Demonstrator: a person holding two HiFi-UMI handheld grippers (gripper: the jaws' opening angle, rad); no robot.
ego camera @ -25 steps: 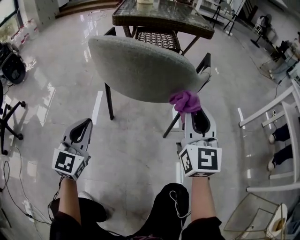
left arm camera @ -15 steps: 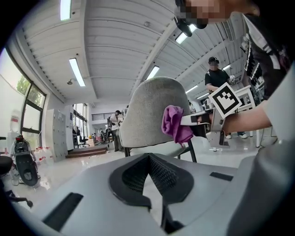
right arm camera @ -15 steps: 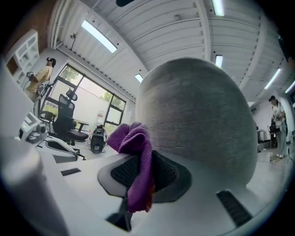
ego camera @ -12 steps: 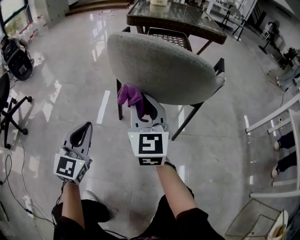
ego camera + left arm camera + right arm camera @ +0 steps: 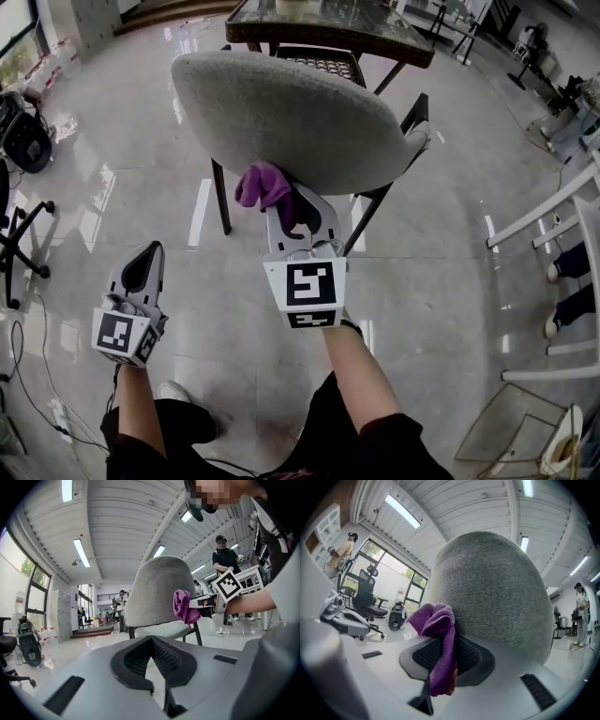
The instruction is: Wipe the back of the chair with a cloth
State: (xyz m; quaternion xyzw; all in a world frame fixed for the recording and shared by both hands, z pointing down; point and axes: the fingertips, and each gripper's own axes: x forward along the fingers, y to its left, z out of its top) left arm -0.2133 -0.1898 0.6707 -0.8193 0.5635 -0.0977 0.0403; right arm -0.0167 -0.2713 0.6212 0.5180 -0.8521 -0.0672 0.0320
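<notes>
A grey fabric chair back (image 5: pixel 300 122) on dark legs fills the upper middle of the head view. A bunched purple cloth (image 5: pixel 263 186) is pressed against its lower left part, and my right gripper (image 5: pixel 286 210) is shut on that cloth. In the right gripper view the purple cloth (image 5: pixel 438 634) hangs from between the jaws right against the chair back (image 5: pixel 497 597). My left gripper (image 5: pixel 142 270) hangs low at the left, away from the chair, shut with nothing in it. The left gripper view shows the chair back (image 5: pixel 157 592) and the cloth (image 5: pixel 183 606) from the side.
A dark glass-topped table (image 5: pixel 328 23) stands just beyond the chair. An office chair base (image 5: pixel 19 234) and cables lie at the left, white furniture rails (image 5: pixel 553 234) at the right, a wire basket (image 5: pixel 511 436) at the lower right. People stand in the distance.
The right gripper carried the cloth from the lower right of the chair back across to its lower left, then stayed there. The left gripper dropped slightly to the left.
</notes>
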